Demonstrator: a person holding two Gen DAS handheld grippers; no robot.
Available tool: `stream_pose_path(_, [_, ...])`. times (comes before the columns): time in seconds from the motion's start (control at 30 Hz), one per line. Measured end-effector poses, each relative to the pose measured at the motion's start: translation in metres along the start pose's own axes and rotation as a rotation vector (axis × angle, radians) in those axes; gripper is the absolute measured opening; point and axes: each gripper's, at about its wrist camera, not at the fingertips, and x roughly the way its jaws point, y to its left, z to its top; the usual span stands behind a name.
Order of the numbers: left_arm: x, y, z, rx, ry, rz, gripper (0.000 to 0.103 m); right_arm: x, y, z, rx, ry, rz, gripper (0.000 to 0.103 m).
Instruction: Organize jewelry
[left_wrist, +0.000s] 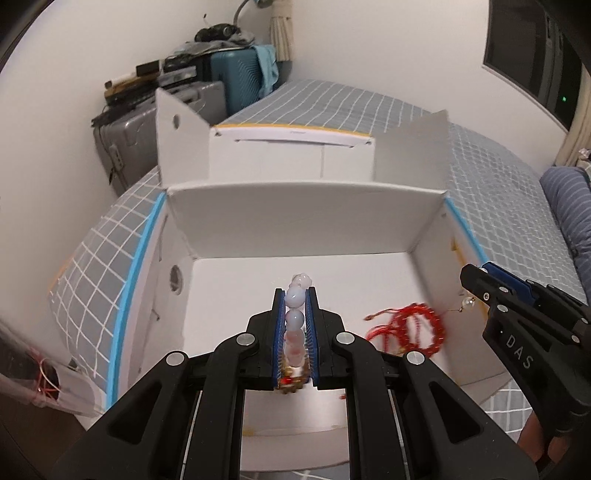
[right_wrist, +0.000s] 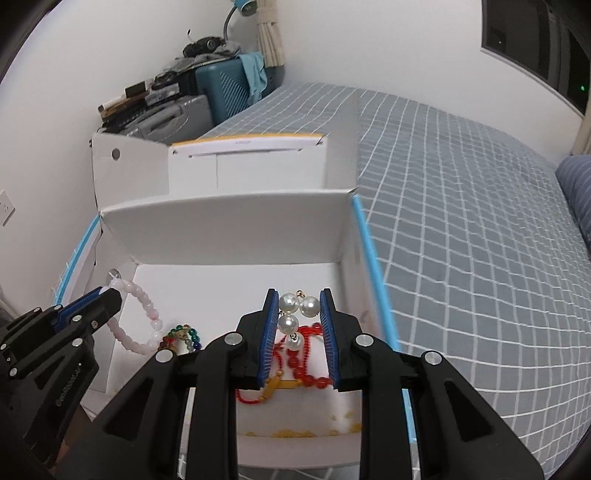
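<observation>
Pink bead bracelet (left_wrist: 295, 325) pinched between L gripper (left_wrist: 295, 299) pads, hanging over white box (left_wrist: 295, 221) floor. Pearl piece (right_wrist: 297, 314) w/ gold links clamped in R gripper (right_wrist: 298, 301), above red bead strand (right_wrist: 306, 365) in same box. Multicolour bead bracelet (right_wrist: 181, 334) lies nearby. Box sits on grid-pattern bed (right_wrist: 461, 221).

walls (left_wrist: 388, 44): white | bed (right_wrist: 461, 177): grey grid cover | corner: suitcases (left_wrist: 236, 74) | window (left_wrist: 535, 55): dark
</observation>
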Motion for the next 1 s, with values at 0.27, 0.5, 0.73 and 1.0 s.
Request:
stream_pose_path(0.27, [0.031,0.023,-0.009,-0.018,0.065,0.029,0.01,0.029,0.012,-0.008,-0.014,0.061,-0.004,0.022])
stream_pose_path(0.5, [0.042,0.03,-0.011,-0.027,0.084,0.026,0.011,0.04,0.014,-0.01,-0.013,0.091,-0.015,0.023])
stream_pose_path(0.73, [0.028,0.037,-0.011,-0.067,0.051,0.018,0.051,0.022,0.011,-0.006,-0.001,0.031,0.0,0.056])
stream_pose_path(1.0, [-0.018,0.033,-0.026,-0.042,-0.039,0.018,0.079,-0.026,0.01,-0.023,0.007,-0.068,0.017,0.087])
